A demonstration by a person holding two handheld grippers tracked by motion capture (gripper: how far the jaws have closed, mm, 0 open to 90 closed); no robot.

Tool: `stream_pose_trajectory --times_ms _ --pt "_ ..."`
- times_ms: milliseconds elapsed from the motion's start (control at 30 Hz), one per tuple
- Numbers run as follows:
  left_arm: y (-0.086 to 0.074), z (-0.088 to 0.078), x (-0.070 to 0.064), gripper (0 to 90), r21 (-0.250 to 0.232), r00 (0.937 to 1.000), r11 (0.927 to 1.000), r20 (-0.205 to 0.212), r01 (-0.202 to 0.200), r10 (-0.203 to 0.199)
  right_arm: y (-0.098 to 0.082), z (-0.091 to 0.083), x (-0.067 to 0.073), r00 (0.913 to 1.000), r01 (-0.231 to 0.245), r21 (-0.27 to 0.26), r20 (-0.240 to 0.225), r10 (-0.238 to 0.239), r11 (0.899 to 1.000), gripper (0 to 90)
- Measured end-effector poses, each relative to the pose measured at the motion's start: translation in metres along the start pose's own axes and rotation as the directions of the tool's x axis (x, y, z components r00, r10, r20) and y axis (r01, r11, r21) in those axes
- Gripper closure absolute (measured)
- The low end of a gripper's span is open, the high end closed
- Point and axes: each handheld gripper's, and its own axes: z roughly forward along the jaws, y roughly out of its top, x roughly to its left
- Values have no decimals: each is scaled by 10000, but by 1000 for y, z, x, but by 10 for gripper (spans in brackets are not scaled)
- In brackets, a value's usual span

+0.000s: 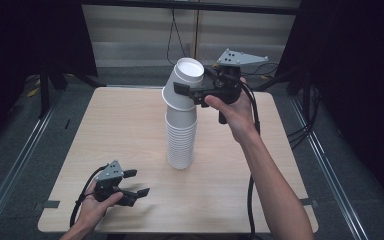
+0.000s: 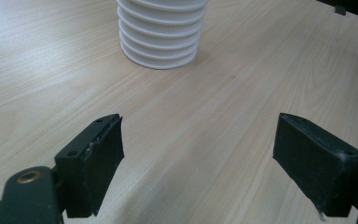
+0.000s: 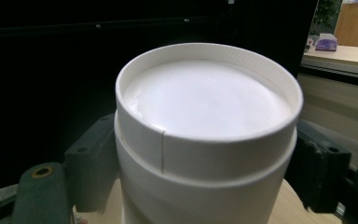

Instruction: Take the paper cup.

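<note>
The right gripper clasped the top cup, tilted, bottom up, apparently just clear of the cup stack. Near the stack's base, the left gripper hovered with jaws spread wide over the table.

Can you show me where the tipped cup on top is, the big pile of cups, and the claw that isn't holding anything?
Top cup (image 1: 182, 85): high view, its tilted side wall.
Cup stack (image 1: 181, 142): high view, ribbed rims mid-stack.
Left claw (image 1: 136, 183): high view, the gap between its open tips.
</note>
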Motion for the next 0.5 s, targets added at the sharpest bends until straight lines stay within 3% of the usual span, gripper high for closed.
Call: stream_pose_trajectory --times_ms 500 --pt "0 1 -1 159 17 10000 10000 14 -11 11 2 -15 -2 9996 -242 -747 153 254 9969 207"
